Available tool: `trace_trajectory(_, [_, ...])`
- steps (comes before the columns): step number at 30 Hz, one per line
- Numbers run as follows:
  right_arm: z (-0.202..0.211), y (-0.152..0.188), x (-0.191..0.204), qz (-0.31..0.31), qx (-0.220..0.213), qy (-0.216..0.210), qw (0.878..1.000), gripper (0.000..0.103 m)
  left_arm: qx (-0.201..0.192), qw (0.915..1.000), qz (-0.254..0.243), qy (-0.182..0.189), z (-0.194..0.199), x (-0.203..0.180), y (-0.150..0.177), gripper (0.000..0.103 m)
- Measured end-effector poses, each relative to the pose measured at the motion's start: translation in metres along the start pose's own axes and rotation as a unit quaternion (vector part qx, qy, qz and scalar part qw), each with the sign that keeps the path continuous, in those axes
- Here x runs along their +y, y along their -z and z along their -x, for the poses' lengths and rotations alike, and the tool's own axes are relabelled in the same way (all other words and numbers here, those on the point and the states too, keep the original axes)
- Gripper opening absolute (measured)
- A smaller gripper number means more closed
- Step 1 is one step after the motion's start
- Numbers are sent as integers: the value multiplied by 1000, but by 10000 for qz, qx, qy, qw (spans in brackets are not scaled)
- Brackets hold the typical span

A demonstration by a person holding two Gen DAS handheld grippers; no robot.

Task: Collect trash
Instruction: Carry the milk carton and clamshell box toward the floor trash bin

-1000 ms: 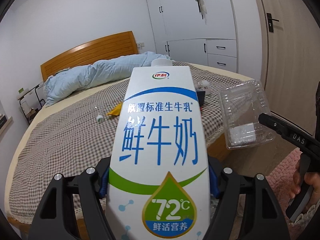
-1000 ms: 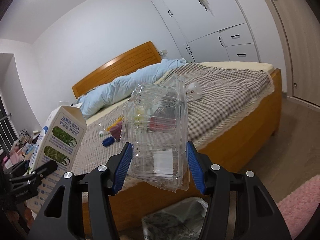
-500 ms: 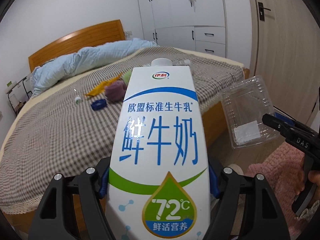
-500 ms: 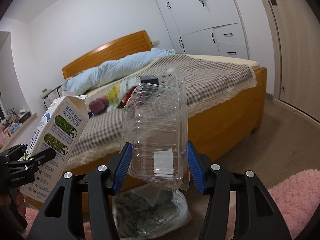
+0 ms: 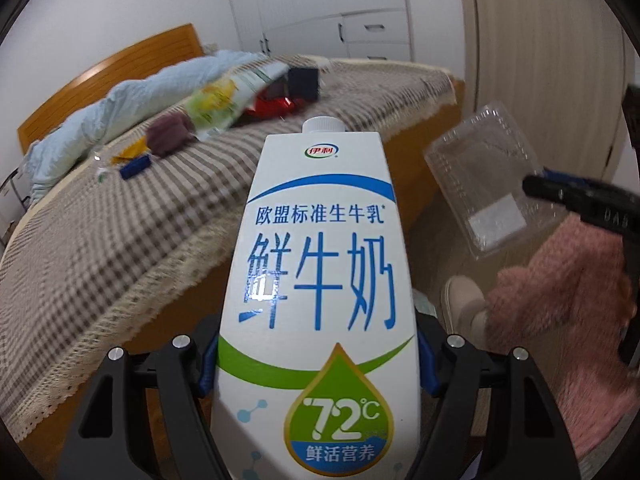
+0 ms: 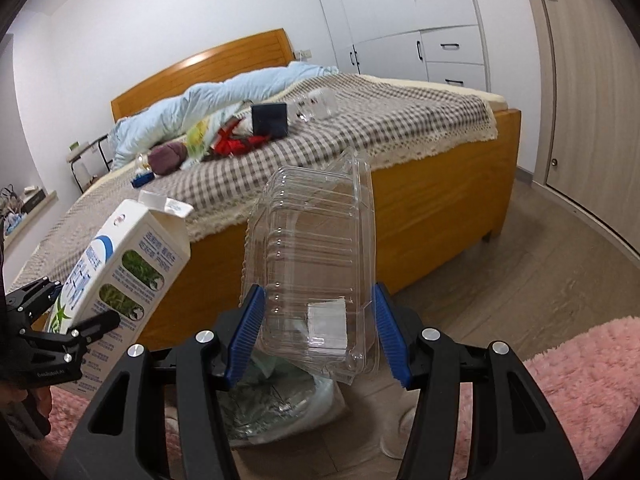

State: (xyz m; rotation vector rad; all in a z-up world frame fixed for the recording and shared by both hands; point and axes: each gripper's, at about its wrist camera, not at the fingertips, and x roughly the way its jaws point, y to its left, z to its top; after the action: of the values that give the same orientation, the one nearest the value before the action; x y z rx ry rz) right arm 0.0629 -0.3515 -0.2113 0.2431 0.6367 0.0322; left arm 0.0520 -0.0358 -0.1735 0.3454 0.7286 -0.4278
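Observation:
My left gripper (image 5: 318, 360) is shut on a tall white and blue milk carton (image 5: 320, 280); the carton also shows in the right wrist view (image 6: 120, 268). My right gripper (image 6: 318, 332) is shut on a clear plastic clamshell box (image 6: 316, 268), which also shows in the left wrist view (image 5: 486, 184). Both are held in the air beside the bed. A translucent trash bag (image 6: 280, 404) lies on the floor just below the clamshell box.
The bed (image 6: 400, 132) with a checked cover holds a black box (image 6: 270, 119), red wrapper (image 6: 232, 145), purple ball (image 6: 168, 156), green snack bag (image 5: 224, 104), blue cap (image 5: 136, 166) and clear bottle (image 6: 316, 104). A pink rug (image 6: 580, 380) covers the floor. A shoe (image 5: 464, 304) shows.
Both grippers have lowered and tilted down beside the bed with their loads. The trash bag below the clamshell box has come closer and larger in the right wrist view.

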Motion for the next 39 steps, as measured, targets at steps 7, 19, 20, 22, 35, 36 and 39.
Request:
trace_trajectory(7, [-19,8,-15,-44,259,170,9995,54,360,9979,-92,536,-45,-5,20,70])
trace_trajectory(19, [-62,16,-29,-49,646,278,9975,54,1138,9820,-1218,884,-122,-25,57,70])
trace_trajectory(20, [-65,16,-30,-57,677,276,9973,54,1186,9800,-1319,898,-127,-26,60,70])
trace_trajectory(22, [-70,16,-32,-60,719,283,9970,54,1312,9753,-1505,943,-140,-27,68,70])
trace_trajectory(35, [-115,28,-42,-115,1259,410,9911,54,1870,9348,-2733,1284,-223,-36,108,70])
trace_trajectory(36, [-118,29,-43,-125,1291,425,9906,54,1886,9312,-2833,1303,-231,-39,111,70])
trace_trajectory(39, [-127,31,-47,-177,1412,485,9886,54,1906,9247,-2995,1372,-249,-43,118,70])
